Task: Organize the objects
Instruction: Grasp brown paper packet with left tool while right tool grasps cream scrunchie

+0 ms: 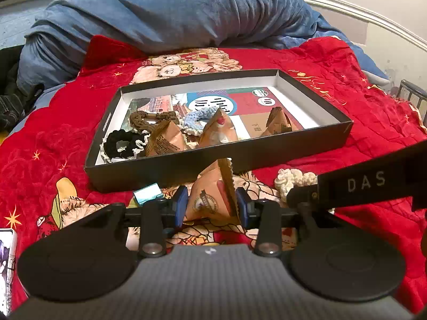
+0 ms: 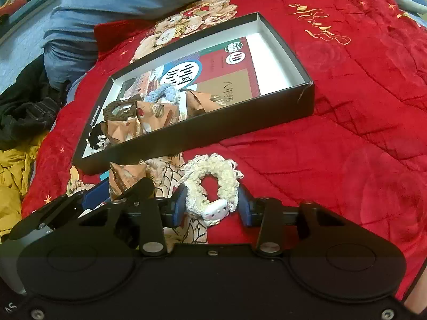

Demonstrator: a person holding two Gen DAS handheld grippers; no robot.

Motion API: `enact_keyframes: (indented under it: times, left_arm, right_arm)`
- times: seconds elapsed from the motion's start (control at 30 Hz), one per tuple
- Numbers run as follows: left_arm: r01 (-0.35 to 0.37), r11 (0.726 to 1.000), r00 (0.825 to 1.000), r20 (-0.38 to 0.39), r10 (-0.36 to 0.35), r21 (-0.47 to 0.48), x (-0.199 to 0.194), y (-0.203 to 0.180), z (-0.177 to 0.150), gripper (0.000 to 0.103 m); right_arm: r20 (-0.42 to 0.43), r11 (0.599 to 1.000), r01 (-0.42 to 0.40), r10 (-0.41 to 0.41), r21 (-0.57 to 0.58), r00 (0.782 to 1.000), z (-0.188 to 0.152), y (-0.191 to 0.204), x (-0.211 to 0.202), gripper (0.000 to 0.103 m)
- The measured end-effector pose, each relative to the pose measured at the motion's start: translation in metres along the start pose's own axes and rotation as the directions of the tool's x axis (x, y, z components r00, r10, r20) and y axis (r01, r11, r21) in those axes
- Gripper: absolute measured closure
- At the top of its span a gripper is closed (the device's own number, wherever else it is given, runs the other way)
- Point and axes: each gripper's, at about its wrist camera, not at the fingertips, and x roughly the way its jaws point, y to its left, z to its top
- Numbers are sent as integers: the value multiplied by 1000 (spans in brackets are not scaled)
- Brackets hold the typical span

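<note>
A: Nearest, what does each gripper hold?

B: The left gripper (image 1: 211, 204) is clamped on a brown paper packet (image 1: 213, 194) just before the box; the right gripper (image 2: 212, 204) has its pads against a cream scrunchie (image 2: 213, 176) lying on the red blanket (image 2: 333, 160).

A: And further back?

B: The black box (image 1: 218, 160) rests on the blanket; inside lie three more packets (image 1: 166, 140), a black scrunchie (image 1: 121, 142), a brown one and a blue one, upon a book (image 1: 248, 101); behind is a blue duvet (image 1: 173, 13).
</note>
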Motion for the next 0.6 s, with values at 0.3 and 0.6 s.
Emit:
enact_keyframes:
  times: [0.3,0.6]
  left_arm:
    - [6,1000,1000,9,-6,3,-2,-2,0,60]
    - [8,999,999,36,-9,35,-8,-9,-2,59]
  right_arm:
    - [-12,999,-25,25,-21,1000,1,4,-2,77]
    - [-10,1000,-23,23,-21,1000,3,3,-8,80]
